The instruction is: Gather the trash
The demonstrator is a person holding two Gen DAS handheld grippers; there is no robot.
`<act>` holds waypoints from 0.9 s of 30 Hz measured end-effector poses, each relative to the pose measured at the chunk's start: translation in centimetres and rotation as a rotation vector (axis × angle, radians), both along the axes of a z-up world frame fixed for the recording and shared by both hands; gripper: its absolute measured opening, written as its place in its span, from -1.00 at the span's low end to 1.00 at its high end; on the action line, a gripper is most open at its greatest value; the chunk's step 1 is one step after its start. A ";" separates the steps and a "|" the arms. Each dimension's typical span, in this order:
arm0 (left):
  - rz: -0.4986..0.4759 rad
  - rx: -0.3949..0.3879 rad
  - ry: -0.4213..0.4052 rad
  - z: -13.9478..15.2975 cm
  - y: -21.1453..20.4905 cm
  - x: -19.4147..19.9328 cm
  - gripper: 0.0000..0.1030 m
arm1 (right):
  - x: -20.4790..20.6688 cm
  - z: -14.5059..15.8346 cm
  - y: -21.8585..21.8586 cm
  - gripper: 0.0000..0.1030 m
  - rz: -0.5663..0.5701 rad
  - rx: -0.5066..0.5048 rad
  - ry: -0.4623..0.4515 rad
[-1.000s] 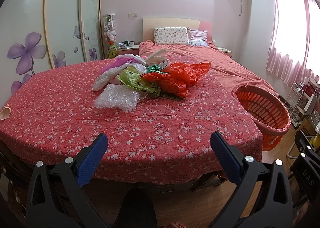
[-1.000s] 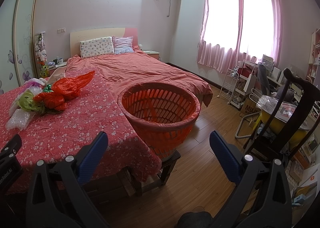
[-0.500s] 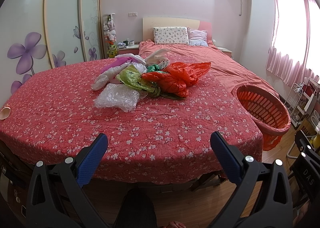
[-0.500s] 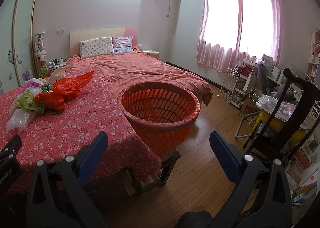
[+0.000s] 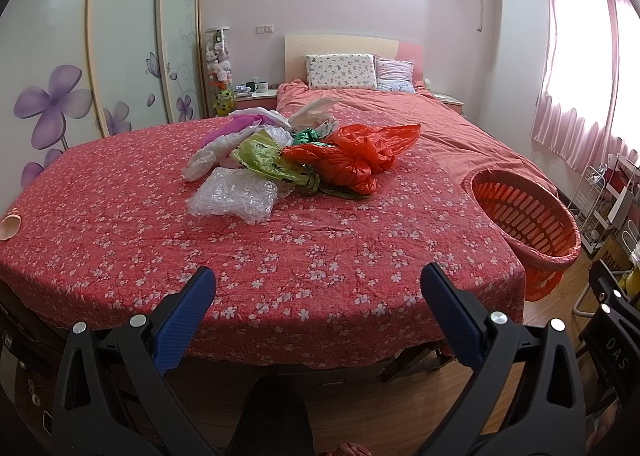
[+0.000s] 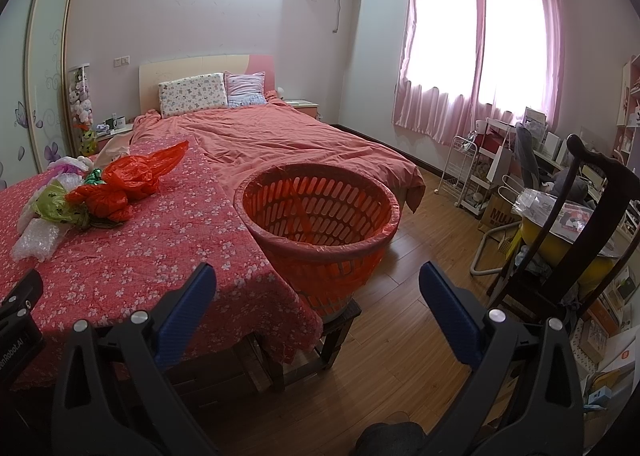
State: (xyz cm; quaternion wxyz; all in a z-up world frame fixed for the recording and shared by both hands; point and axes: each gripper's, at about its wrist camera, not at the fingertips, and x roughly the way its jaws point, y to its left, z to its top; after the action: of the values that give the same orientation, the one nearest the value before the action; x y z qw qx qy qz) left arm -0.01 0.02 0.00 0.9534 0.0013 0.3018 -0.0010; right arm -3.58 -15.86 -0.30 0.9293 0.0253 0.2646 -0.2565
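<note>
From the left wrist camera, the left gripper (image 5: 318, 288) hangs low before the near edge of a table draped in a red floral cloth (image 5: 280, 256), its blue-padded fingers (image 5: 182, 326) spread wide with nothing between them. The trash lies in a loose heap toward the far middle of the cloth: a clear bubble-wrap bag (image 5: 234, 196) nearest the camera, a yellow-green plastic bag (image 5: 268, 160) touching it behind, a crumpled red plastic bag (image 5: 356, 158) to the right of that, and a whitish and a purple bag (image 5: 236, 128) at the back left; a small dark green scrap (image 5: 306, 135) sits among them, though what it is made of is hard to tell at this range. An orange slatted basket (image 5: 524, 216) stands just beside the table's right edge, lined with a thin film, its mouth tilted toward the camera by the lens. Behind the table is a bed (image 5: 420, 116) with a pink cover and two pillows. From the right wrist camera, the right gripper (image 6: 318, 288) faces the same orange basket (image 6: 320, 212), which sits on a dark wooden stool (image 6: 340, 320) touching the cloth's hanging corner; its fingers (image 6: 184, 320) are likewise spread apart and hold nothing. The basket appears to hold only its liner. The heap of bags (image 6: 116, 184) lies well apart to the left on the cloth, and a dark wooden chair (image 6: 568, 224) stands at the right on the wood floor.
</note>
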 end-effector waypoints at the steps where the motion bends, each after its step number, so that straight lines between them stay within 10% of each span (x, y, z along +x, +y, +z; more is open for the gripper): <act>1: 0.000 0.000 0.000 0.0 0.0 0.0 0.96 | 0.0 0.0 0.0 0.92 0.000 0.000 0.000; 27: 0.005 -0.004 0.006 0.0 0.2 0.5 0.96 | 0.6 -0.2 0.2 0.92 0.007 0.006 0.006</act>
State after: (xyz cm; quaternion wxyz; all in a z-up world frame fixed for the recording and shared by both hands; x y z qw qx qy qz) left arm 0.48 0.21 0.02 0.9525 -0.0014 0.3045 0.0005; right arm -2.95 -15.68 -0.45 0.9293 0.0263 0.2680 -0.2528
